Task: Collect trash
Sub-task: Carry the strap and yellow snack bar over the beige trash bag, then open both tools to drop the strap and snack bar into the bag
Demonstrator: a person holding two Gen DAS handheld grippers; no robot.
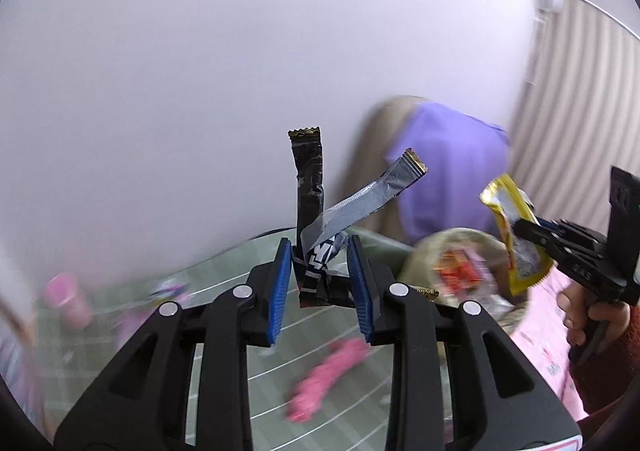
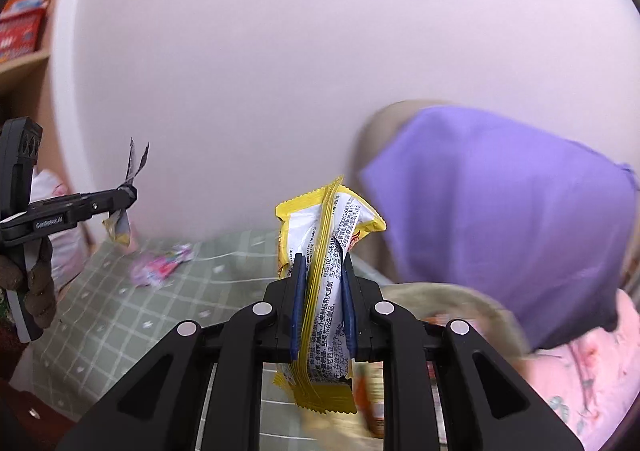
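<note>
surface: green checked cloth (image 2: 120,303) | on it: pink wrapper (image 1: 328,379), pink-purple wrapper (image 2: 160,265)

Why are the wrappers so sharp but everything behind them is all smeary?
Left wrist view: the black wrapper in the left gripper is crisp, while the pink wrapper on the green checked cloth is streaked.
Right wrist view: the yellow wrapper in the right gripper shows readable print; the purple cloth is smeared, edges bent.

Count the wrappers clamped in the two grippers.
2. A black-and-silver foil wrapper sits in the left gripper; a yellow-and-white plastic wrapper sits in the right gripper. Blurred wrappers remain on the green checked cloth.
</note>
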